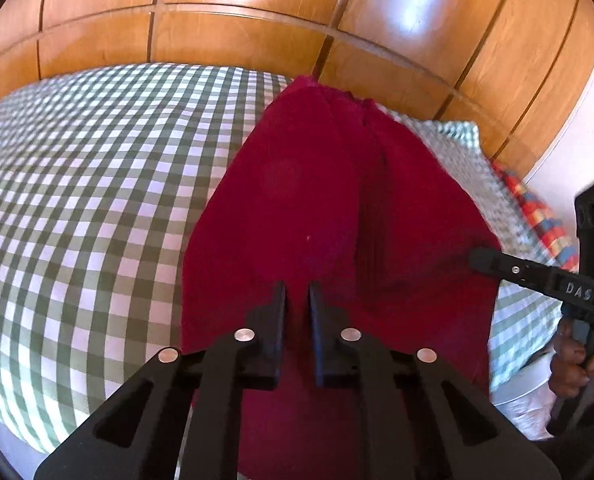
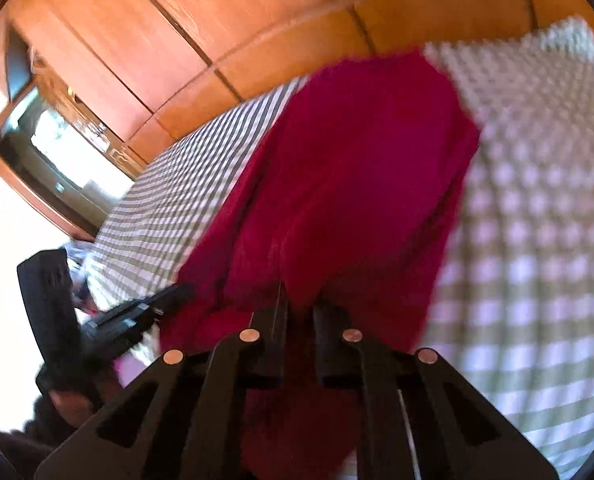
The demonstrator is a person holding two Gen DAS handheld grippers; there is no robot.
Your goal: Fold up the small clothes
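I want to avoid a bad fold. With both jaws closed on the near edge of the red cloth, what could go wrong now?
1. The left gripper seems to pinch only the edge of the red cloth; it may slip.
2. The cloth has lengthwise creases, which could get folded in.
3. The right gripper holds bunched fabric, so the fold may come out uneven.

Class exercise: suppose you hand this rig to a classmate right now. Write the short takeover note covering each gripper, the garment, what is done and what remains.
Left gripper: shut on the near edge of the red garment.
Right gripper: shut on the same edge, further along.
Garment: spread lengthwise on the checked bedspread, far end towards the wooden wardrobe, lengthwise creases down the middle.
Done: both near-edge grips taken.
Left: probably carry the near edge over towards the far end, release, smooth, then fold again.
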